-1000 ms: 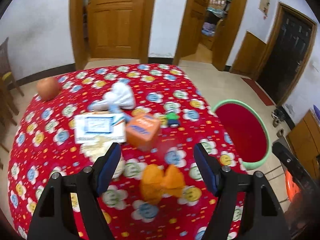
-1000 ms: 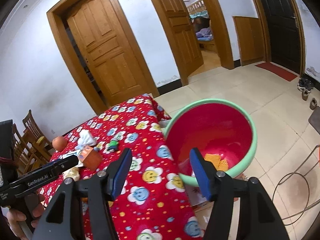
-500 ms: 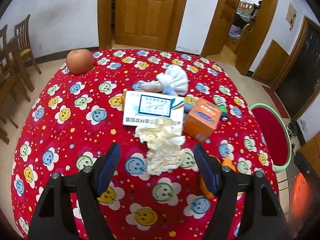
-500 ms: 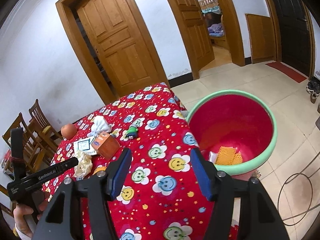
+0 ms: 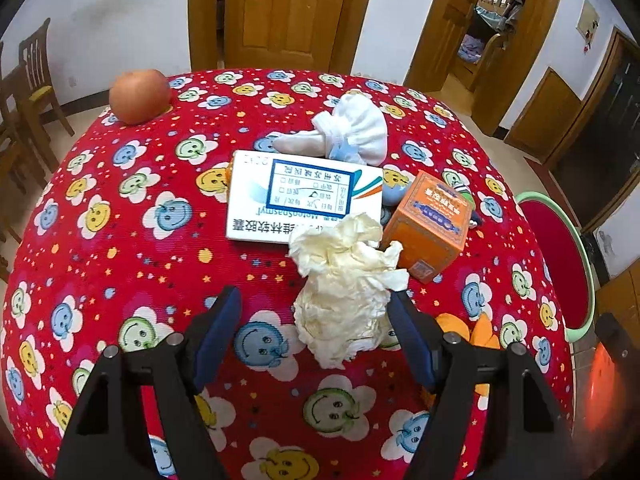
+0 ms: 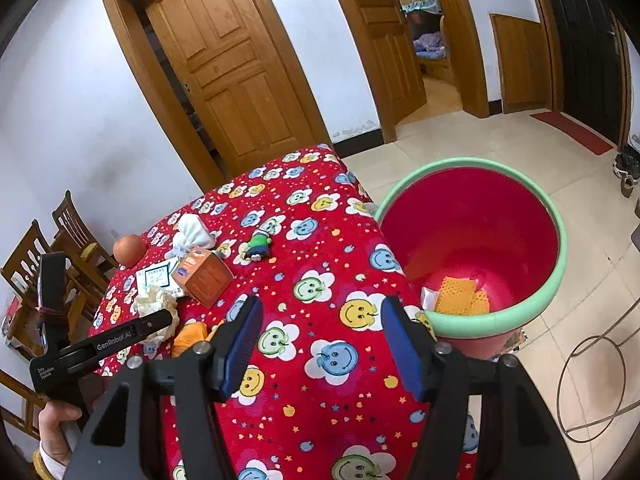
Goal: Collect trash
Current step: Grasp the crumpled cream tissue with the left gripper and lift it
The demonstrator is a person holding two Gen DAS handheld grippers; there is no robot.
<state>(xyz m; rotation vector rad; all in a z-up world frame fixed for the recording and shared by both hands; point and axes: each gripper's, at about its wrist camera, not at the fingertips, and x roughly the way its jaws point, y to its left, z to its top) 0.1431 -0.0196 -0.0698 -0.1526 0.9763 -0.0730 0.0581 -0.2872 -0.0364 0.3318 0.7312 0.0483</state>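
- Left gripper (image 5: 314, 320): we hold it jaws apart over the crumpled tissue (image 5: 346, 284), unpinched, on the red tablecloth (image 5: 120, 248).
- Right gripper (image 6: 320, 332): gaping, empty.
- Bin (image 6: 556, 280): beside the table.

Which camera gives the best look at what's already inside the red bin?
The right wrist view: it looks into the red bin with the green rim, showing orange mesh wrappers inside. The left wrist view catches only its edge.

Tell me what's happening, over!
Left tongs open, crumpled paper between them, not gripped. Right tongs open, empty. Orange box touches paper. Bin beside table.
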